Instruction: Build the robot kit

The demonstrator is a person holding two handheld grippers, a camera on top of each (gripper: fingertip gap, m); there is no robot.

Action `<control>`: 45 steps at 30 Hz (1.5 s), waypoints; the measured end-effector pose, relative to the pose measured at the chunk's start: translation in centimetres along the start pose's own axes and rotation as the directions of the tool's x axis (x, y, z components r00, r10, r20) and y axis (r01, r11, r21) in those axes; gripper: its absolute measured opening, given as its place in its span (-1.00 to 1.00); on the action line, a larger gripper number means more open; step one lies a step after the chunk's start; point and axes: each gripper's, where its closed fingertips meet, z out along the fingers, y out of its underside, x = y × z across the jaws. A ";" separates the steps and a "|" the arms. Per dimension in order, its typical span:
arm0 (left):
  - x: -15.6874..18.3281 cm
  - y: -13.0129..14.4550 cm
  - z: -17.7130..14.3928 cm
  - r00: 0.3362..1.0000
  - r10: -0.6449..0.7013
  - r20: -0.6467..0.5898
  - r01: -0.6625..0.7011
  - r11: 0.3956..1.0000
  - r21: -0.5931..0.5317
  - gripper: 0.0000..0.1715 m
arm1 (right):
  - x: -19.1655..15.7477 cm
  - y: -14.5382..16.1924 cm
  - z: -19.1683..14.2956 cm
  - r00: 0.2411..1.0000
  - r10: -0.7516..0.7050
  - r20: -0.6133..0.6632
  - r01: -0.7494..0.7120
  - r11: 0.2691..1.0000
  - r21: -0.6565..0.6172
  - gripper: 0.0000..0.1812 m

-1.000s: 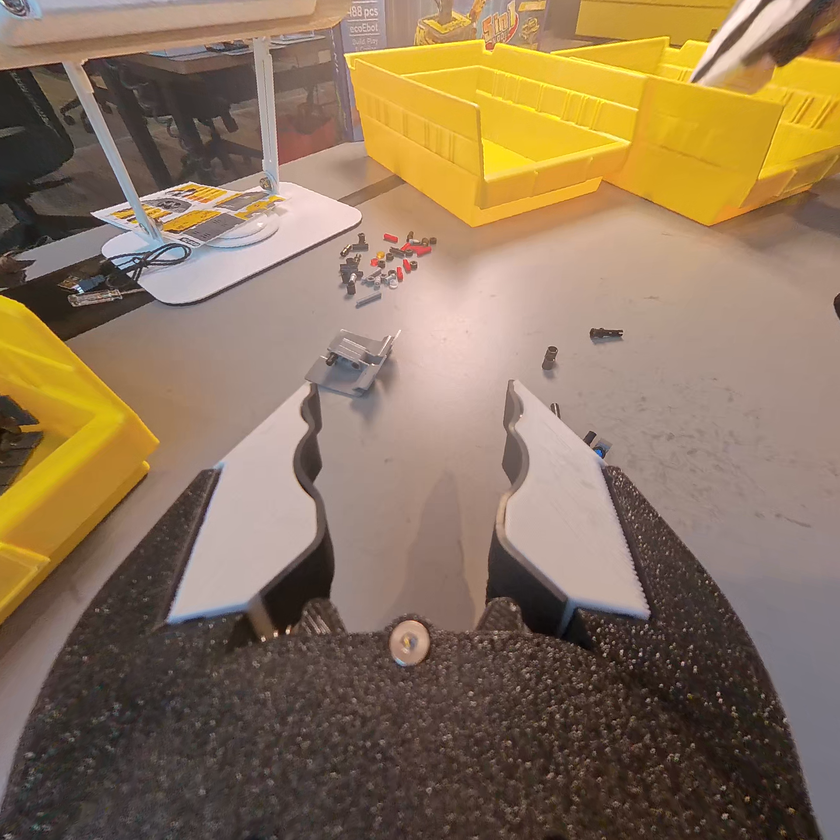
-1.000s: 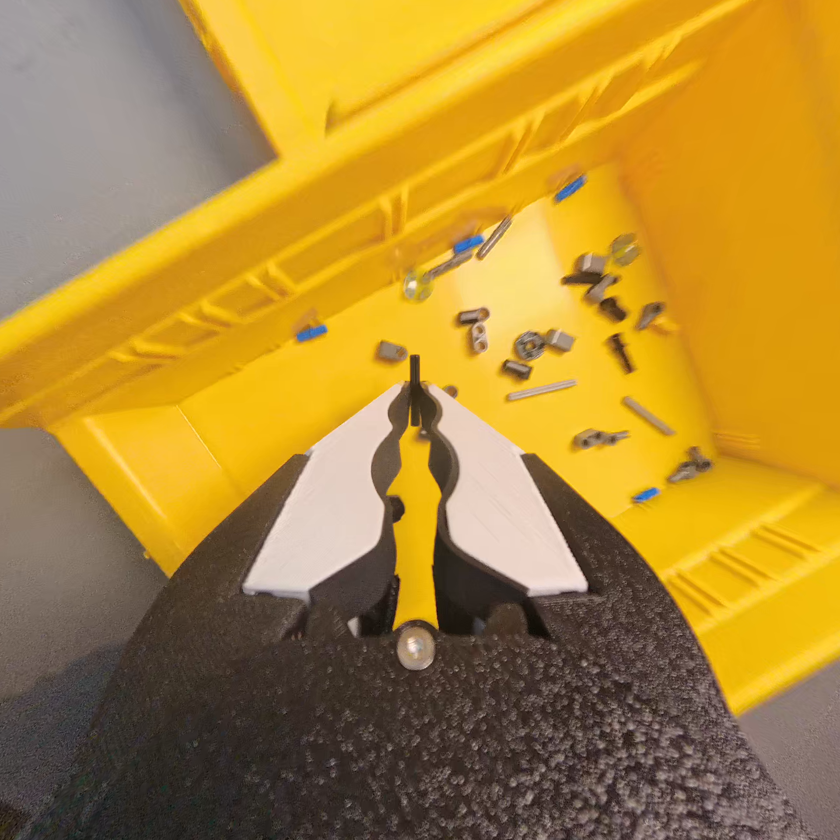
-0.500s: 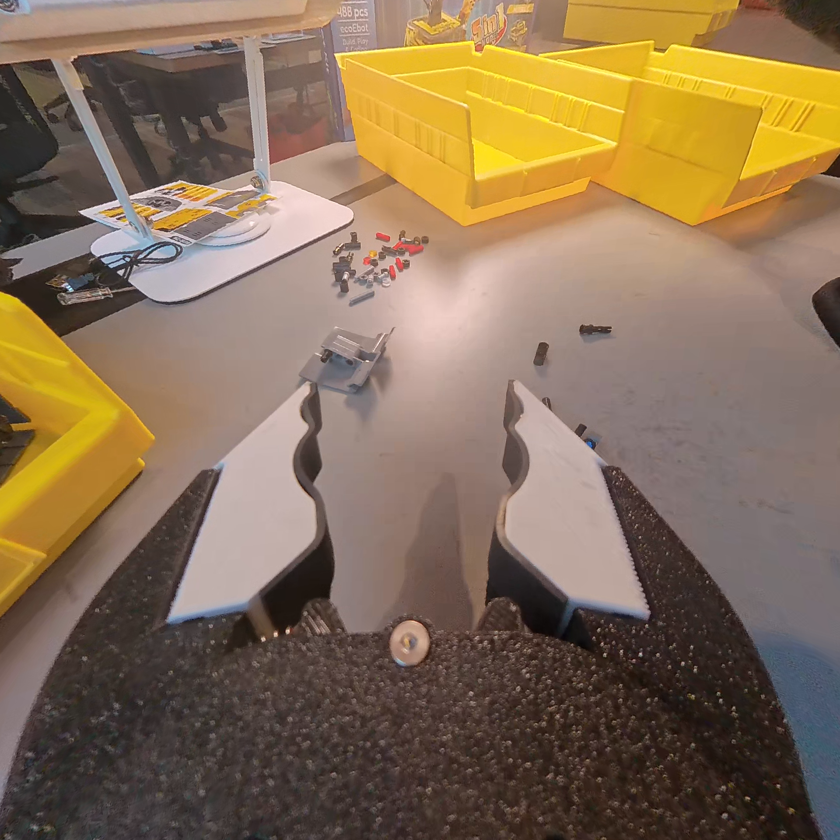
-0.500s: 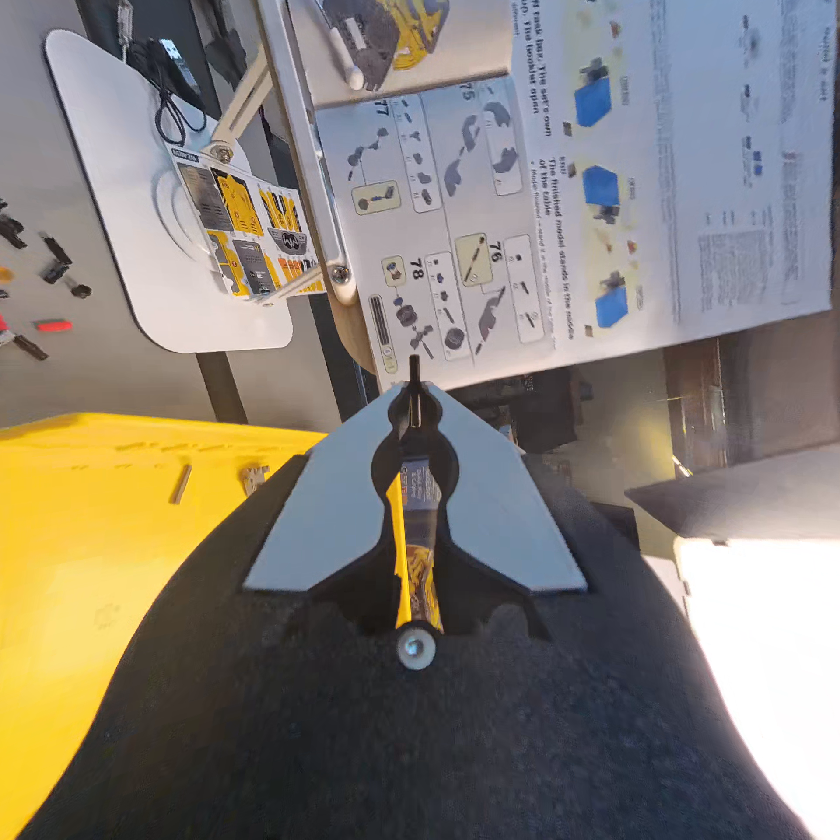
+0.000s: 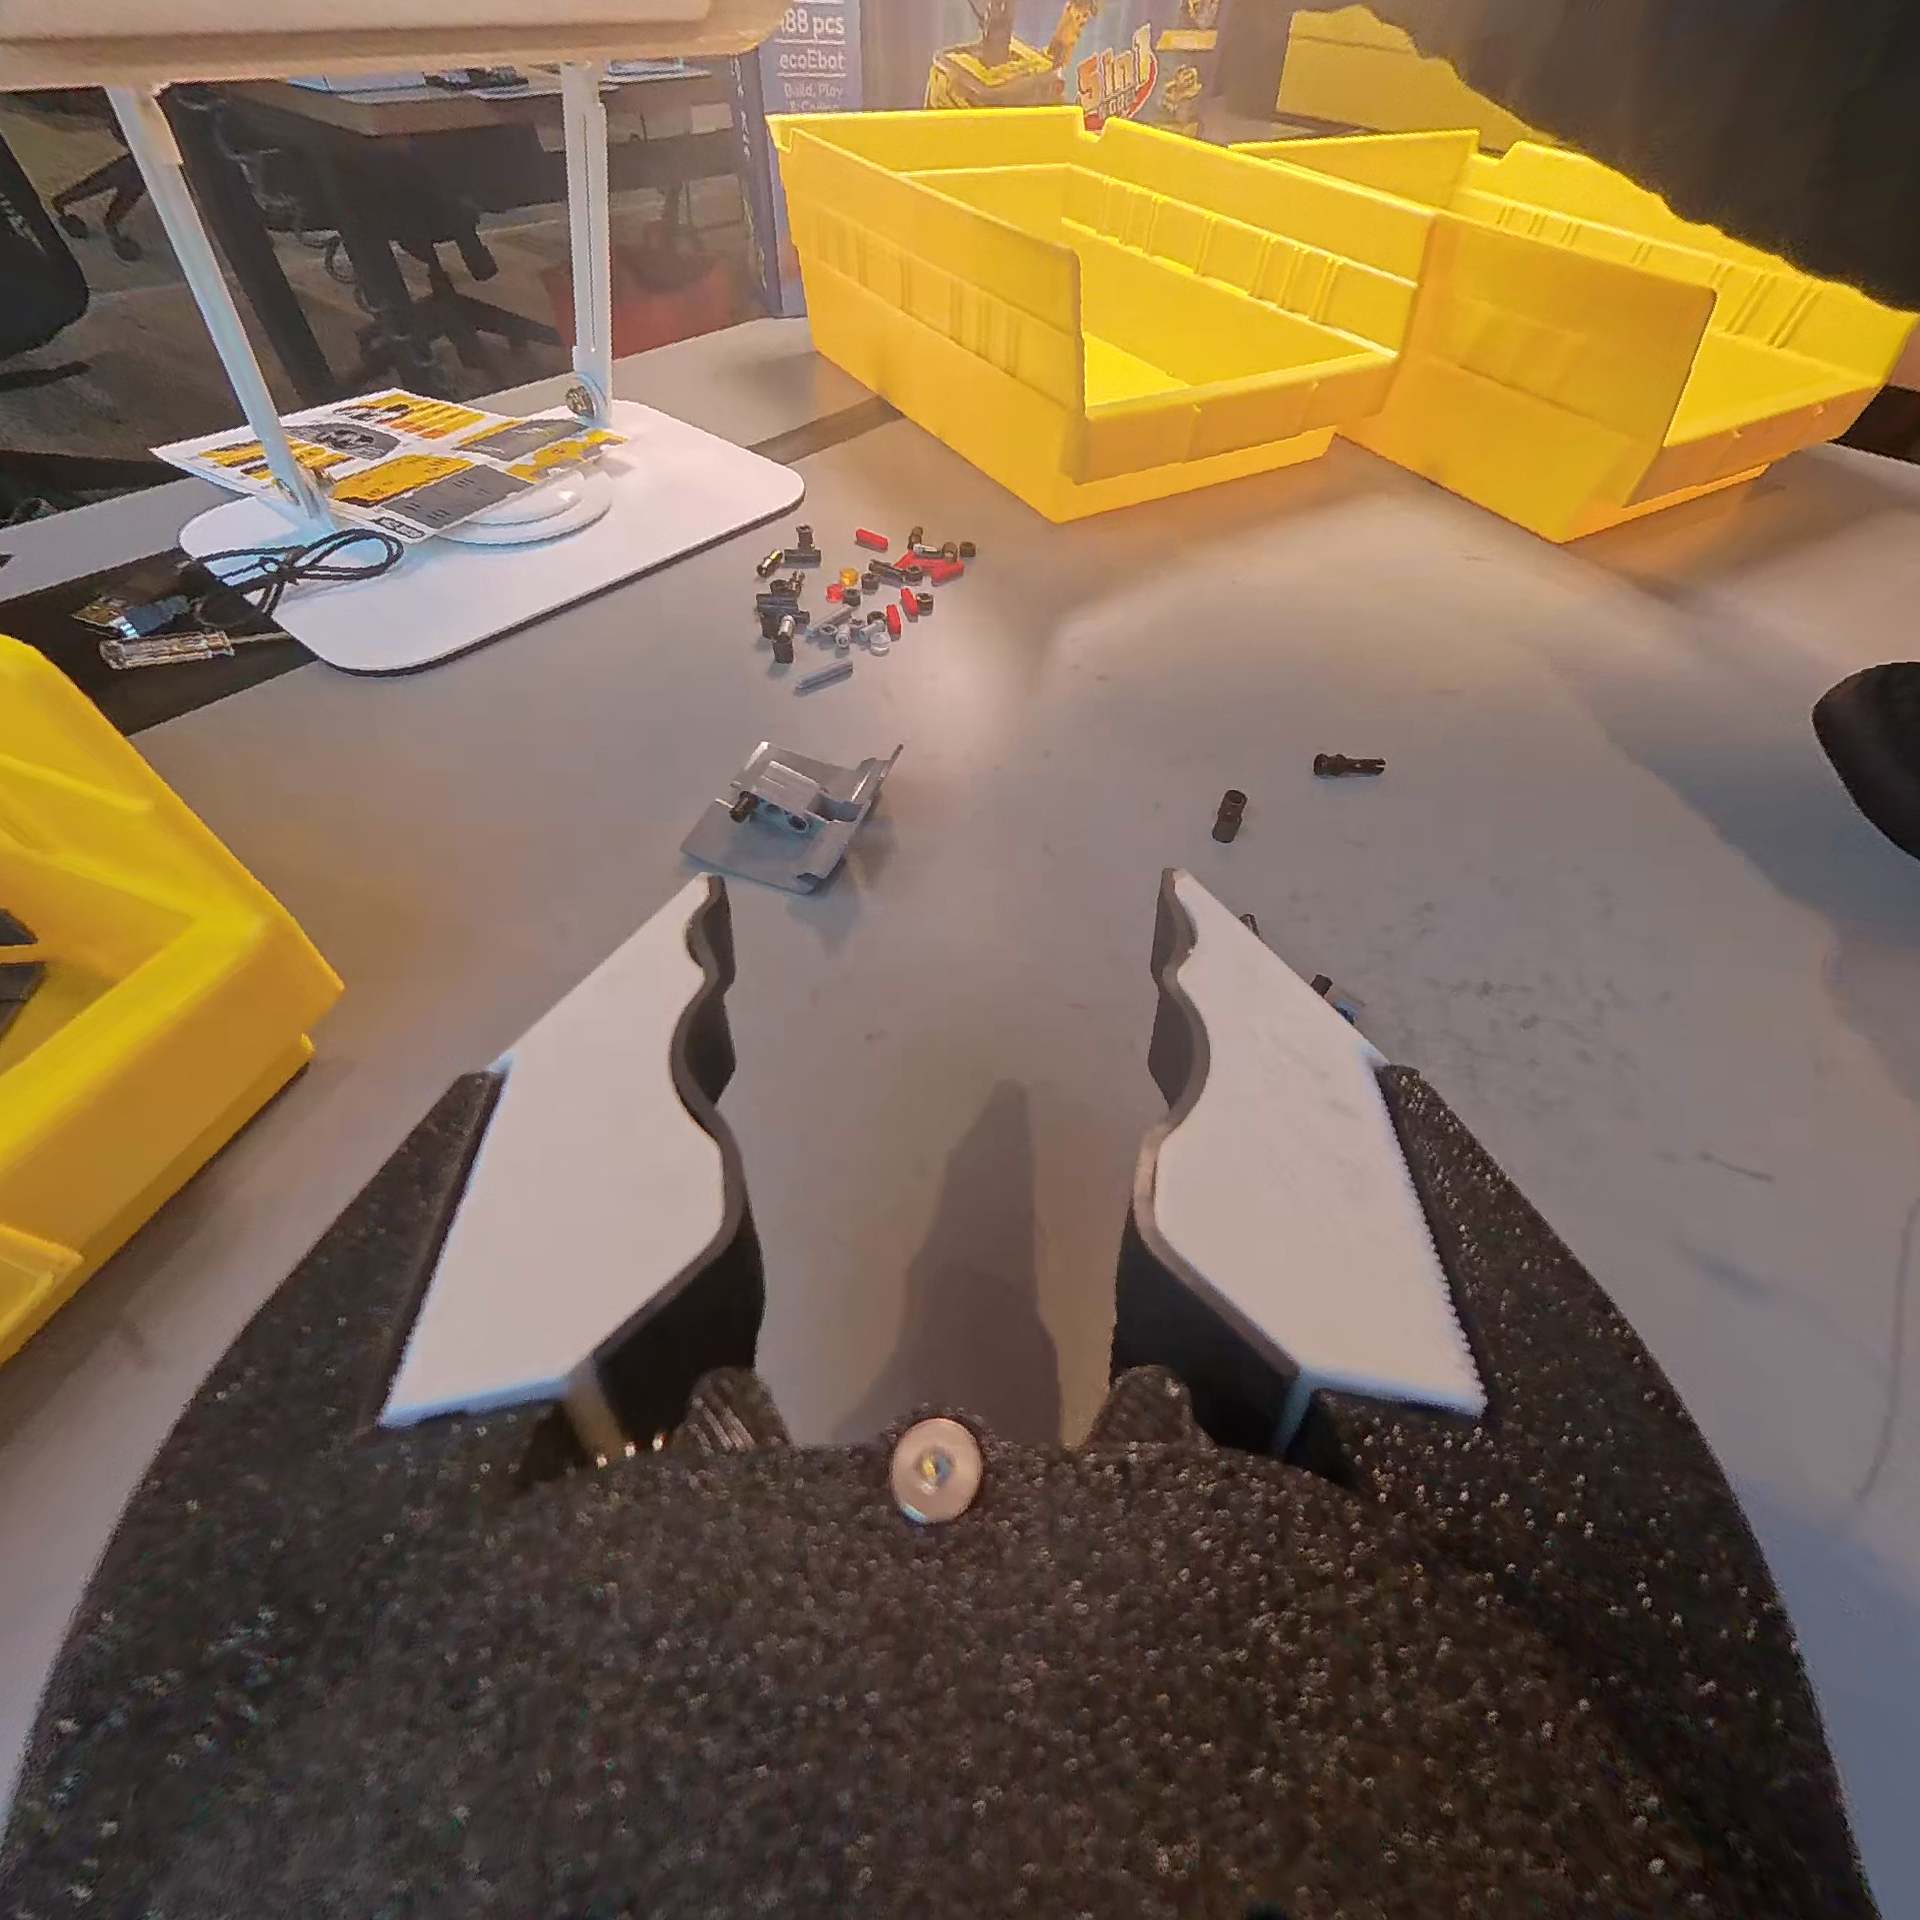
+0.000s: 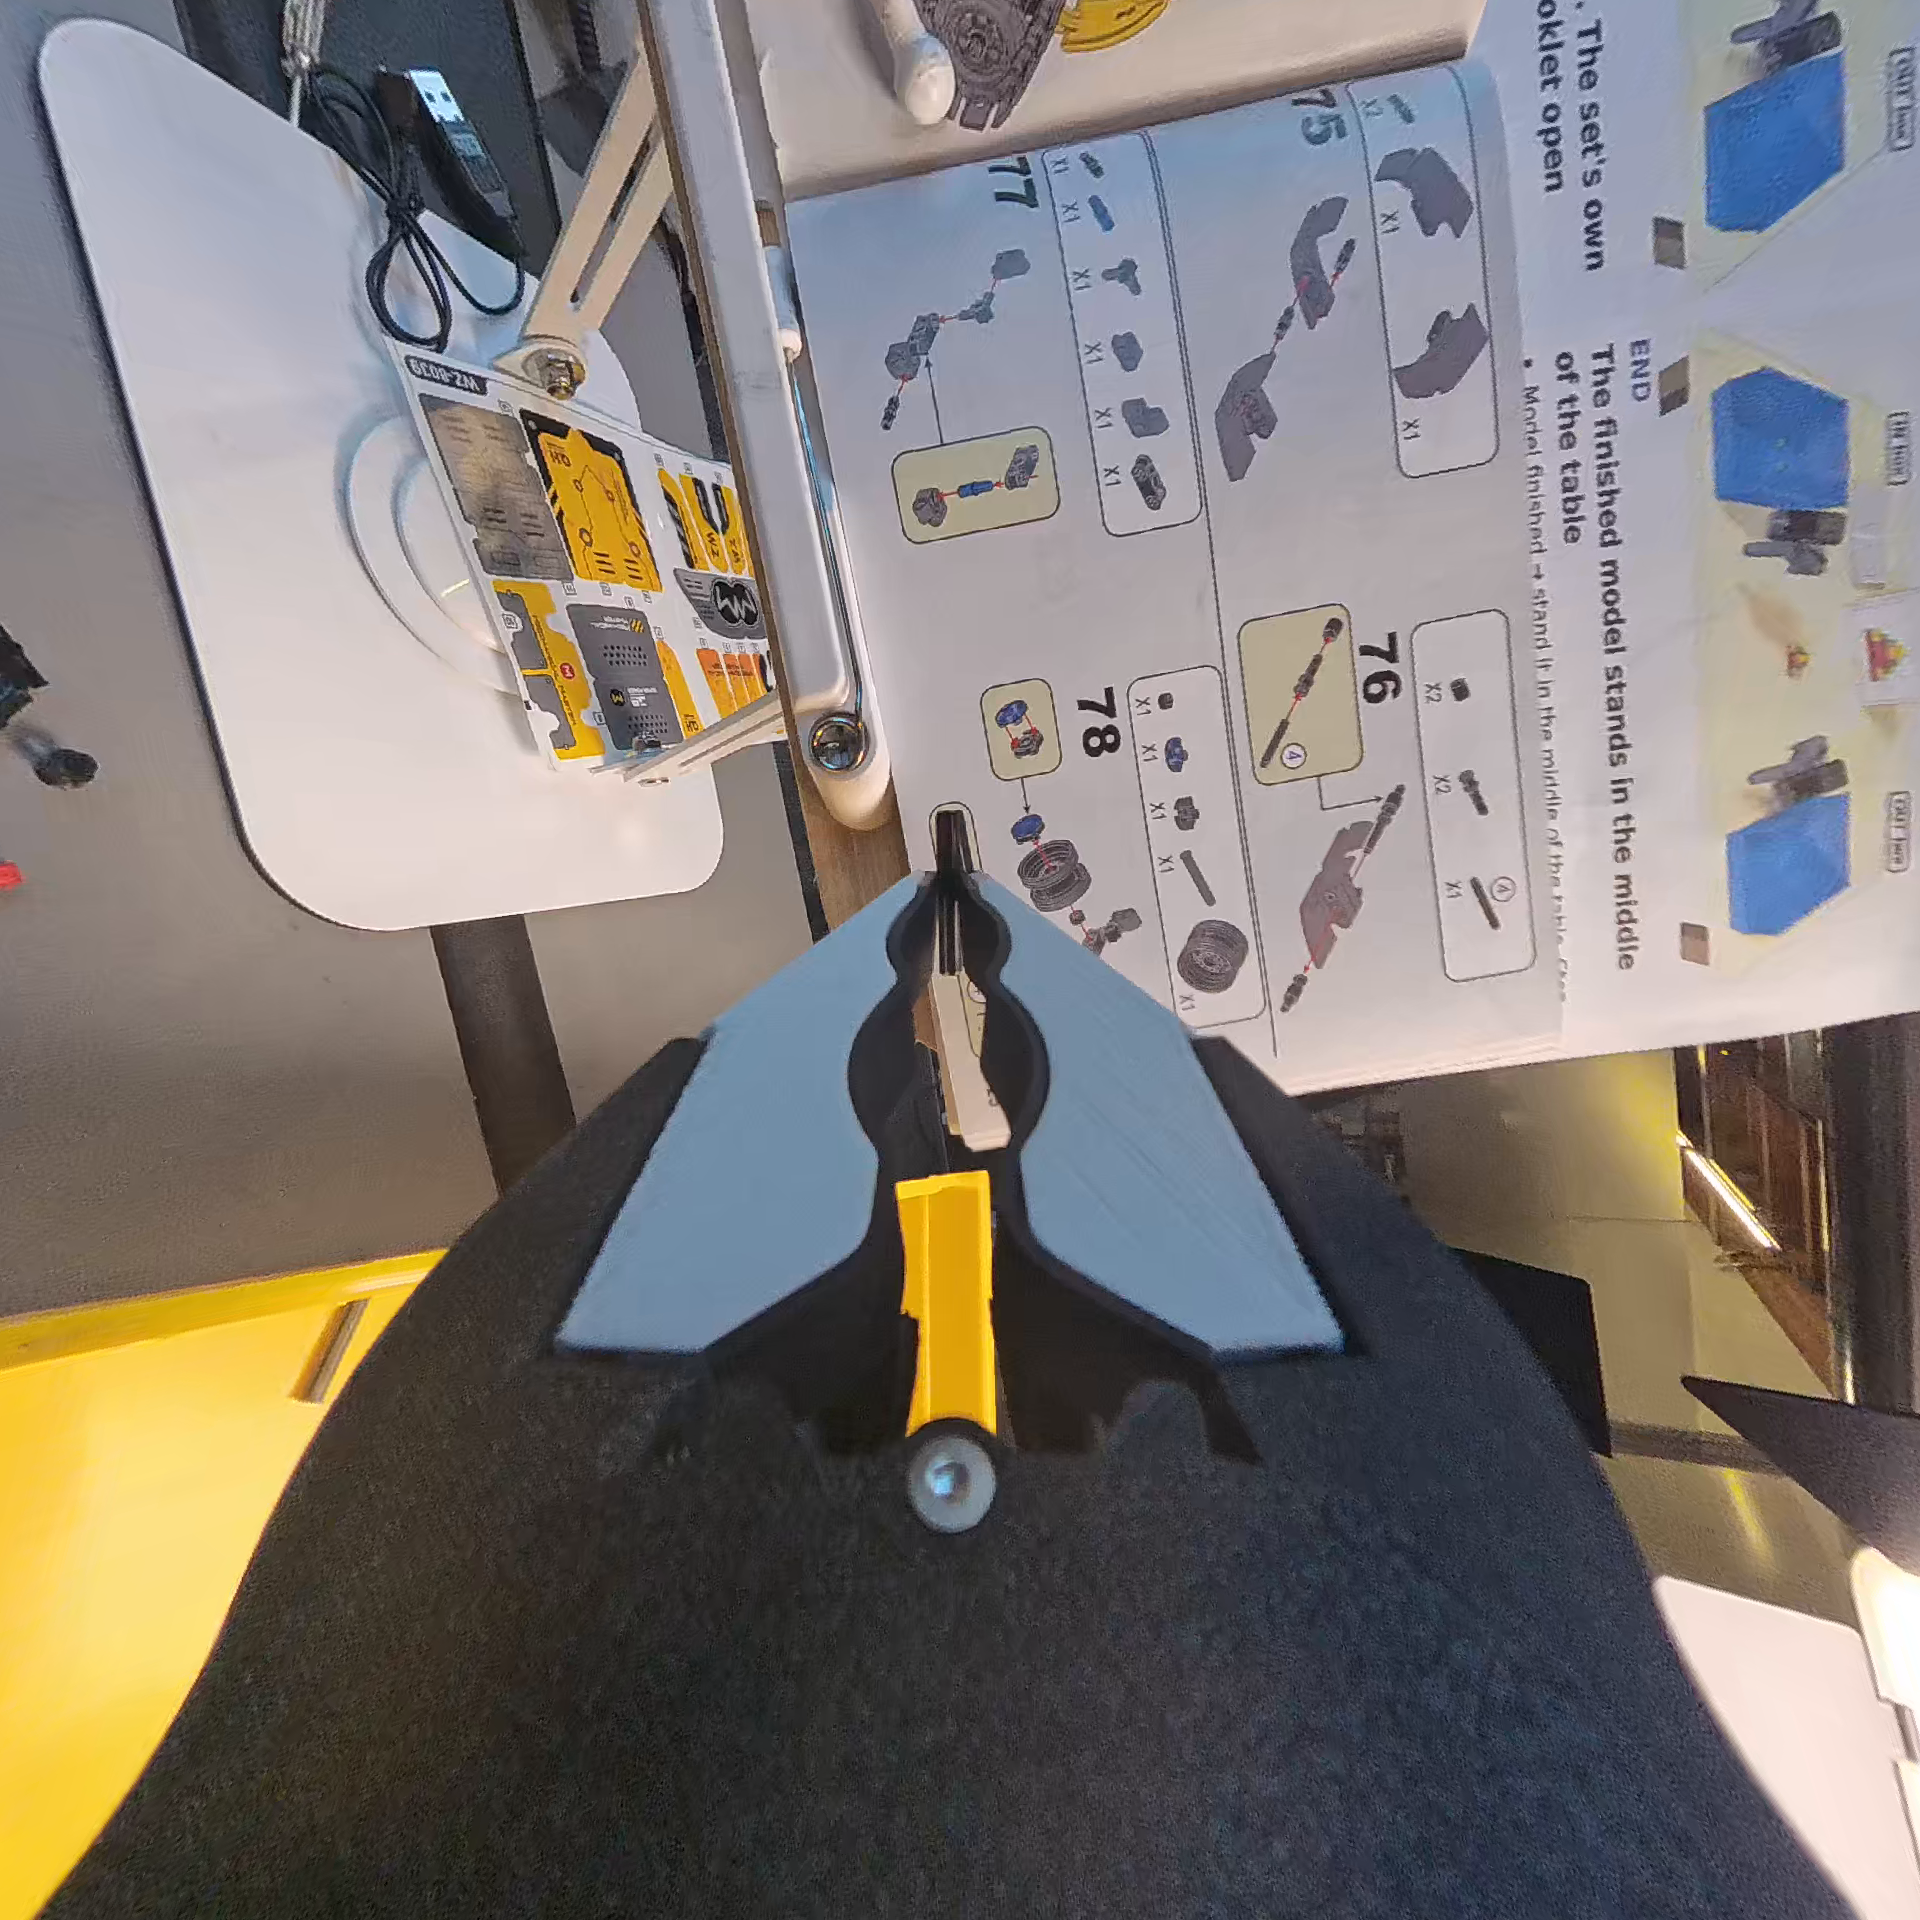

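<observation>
My left gripper (image 5: 940, 894) is open and empty, low over the grey table (image 5: 1351, 1091). A small grey assembly (image 5: 792, 818) lies just ahead of its left fingertip. Two black pins (image 5: 1348, 765) lie ahead to the right, and a pile of small black, red and grey parts (image 5: 857, 597) lies farther off. My right gripper (image 6: 951, 883) is shut on a thin black pin (image 6: 951, 842) that sticks out past its fingertips. It is rolled sideways and held up in front of an open instruction booklet (image 6: 1299, 520) on a white stand (image 6: 727, 364).
Two yellow bins (image 5: 1091, 312) stand at the back of the table and another yellow bin (image 5: 125, 987) at the left. The stand's white base (image 5: 540, 551) carries a sticker sheet (image 5: 395, 457) and a black cable (image 5: 301, 561). A yellow bin (image 6: 156, 1507) is below my right gripper. Across from one pair of fingers to the other is roughly 35 cm.
My right gripper has lifted the black pin out of the yellow bin and swung toward the booklet, moving closer to it. My left gripper has stayed open, drifting slightly.
</observation>
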 end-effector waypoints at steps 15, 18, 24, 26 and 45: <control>-0.1 0.0 -0.1 1.000 -0.012 -0.007 0.012 1.000 0.003 -0.06 | 0.3 0.6 0.7 0.995 -0.089 0.047 0.090 0.996 -0.026 -0.96; 0.0 0.0 -0.1 1.000 -0.010 -0.008 0.010 1.000 0.002 -0.06 | 0.3 0.5 0.7 0.992 -0.121 0.041 0.122 0.992 -0.021 -0.96; -0.1 0.0 -0.1 1.000 -0.013 -0.009 0.013 1.000 0.002 -0.06 | 0.3 0.5 0.8 0.990 -0.131 0.043 0.132 0.991 -0.015 -0.96; -0.1 0.0 -0.1 1.000 -0.013 -0.009 0.013 1.000 0.003 -0.06 | 0.3 0.4 0.8 0.990 -0.130 0.046 0.131 0.991 -0.012 -0.96; -0.1 0.0 -0.1 1.000 -0.010 -0.009 0.010 1.000 -0.001 -0.06 | 0.3 0.4 0.9 0.987 -0.158 0.030 0.159 0.987 -0.023 -0.96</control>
